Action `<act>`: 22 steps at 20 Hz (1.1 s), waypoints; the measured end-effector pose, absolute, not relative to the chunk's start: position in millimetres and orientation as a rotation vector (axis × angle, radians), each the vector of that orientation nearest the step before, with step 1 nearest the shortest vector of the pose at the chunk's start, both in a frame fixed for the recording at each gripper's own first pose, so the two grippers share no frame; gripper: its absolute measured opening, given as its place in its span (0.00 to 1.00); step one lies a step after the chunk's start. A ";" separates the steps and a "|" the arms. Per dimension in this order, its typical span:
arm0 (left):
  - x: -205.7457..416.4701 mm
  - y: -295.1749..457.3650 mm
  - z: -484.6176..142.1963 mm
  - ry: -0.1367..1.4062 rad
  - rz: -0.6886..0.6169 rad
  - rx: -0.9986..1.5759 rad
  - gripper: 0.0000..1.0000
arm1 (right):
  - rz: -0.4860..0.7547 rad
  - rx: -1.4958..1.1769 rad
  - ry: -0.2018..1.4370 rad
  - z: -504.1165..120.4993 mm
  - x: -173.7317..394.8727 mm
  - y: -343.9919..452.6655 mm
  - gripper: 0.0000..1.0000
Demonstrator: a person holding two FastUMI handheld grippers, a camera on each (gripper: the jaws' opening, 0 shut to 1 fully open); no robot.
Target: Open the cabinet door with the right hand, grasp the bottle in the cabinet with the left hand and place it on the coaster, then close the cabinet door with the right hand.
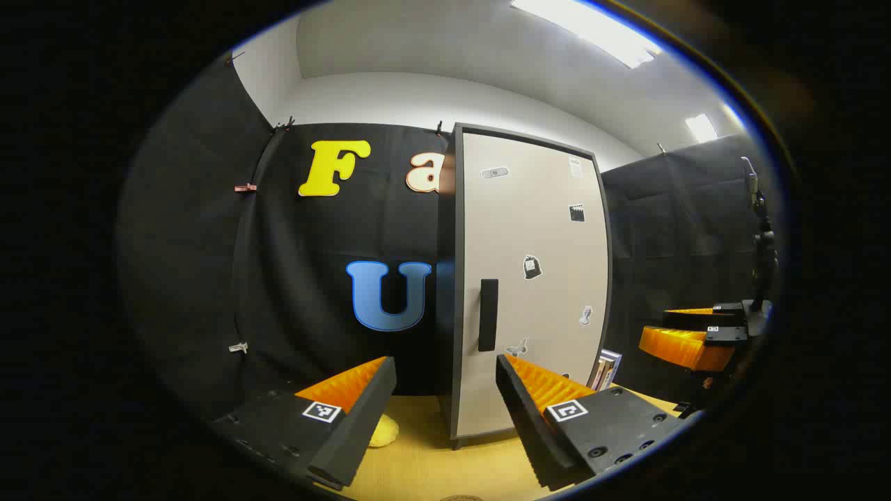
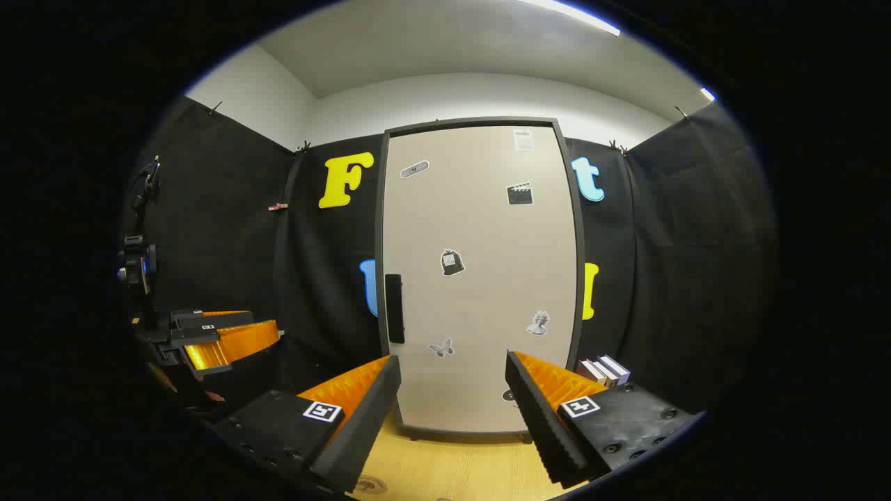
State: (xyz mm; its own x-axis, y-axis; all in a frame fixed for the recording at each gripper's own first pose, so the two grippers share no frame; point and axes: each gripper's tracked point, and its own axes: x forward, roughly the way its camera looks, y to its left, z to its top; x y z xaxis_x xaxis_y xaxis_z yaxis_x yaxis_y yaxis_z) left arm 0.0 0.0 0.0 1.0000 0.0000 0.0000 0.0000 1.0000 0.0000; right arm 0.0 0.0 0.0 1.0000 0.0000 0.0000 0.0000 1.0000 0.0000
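Cabinet (image 2: 480, 278): upright on the far part of the tabletop (image 2: 452, 466), against the booth wall; door shut flush in its frame, so the first step of the task judged not yet done.
Door handle (image 2: 395, 308): dark vertical bar at the door's left edge, hinges therefore presumed on the right; placed to be pulled from the left edge so the door swings rightward.
Right hand-held gripper (image 2: 452, 410): fingers wide apart, clamped on nothing; aimed squarely at the lower door, well short of it, handle up and to the left; spread presumably ready to straddle the bar.
Left hand-held gripper (image 1: 445, 410): fingers likewise spread, nothing between them; held to the left of the cabinet and viewing the door obliquely, probably waiting clear of the door's swing.
Other gripper seen afar: right one at the right edge of the left gripper view (image 1: 689, 344); left one at the left edge of the right gripper view (image 2: 223, 344).
Bottle: hidden behind the shut door; position inside cannot be told.
Coaster (image 2: 369, 483): small round disc on the near tabletop, just ahead of the right hand-held gripper; kept near so the carry from the cabinet stays short.
Books (image 2: 604, 370): standing at the cabinet's right foot, apart from the task.
Yellow object (image 1: 384, 431): on the tabletop left of the cabinet, identity unclear.
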 end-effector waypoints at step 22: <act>8.7 51.3 -13.3 0.018 -0.006 -0.007 0.92 | 0.004 -0.021 0.007 -4.0 2.1 2.3 0.98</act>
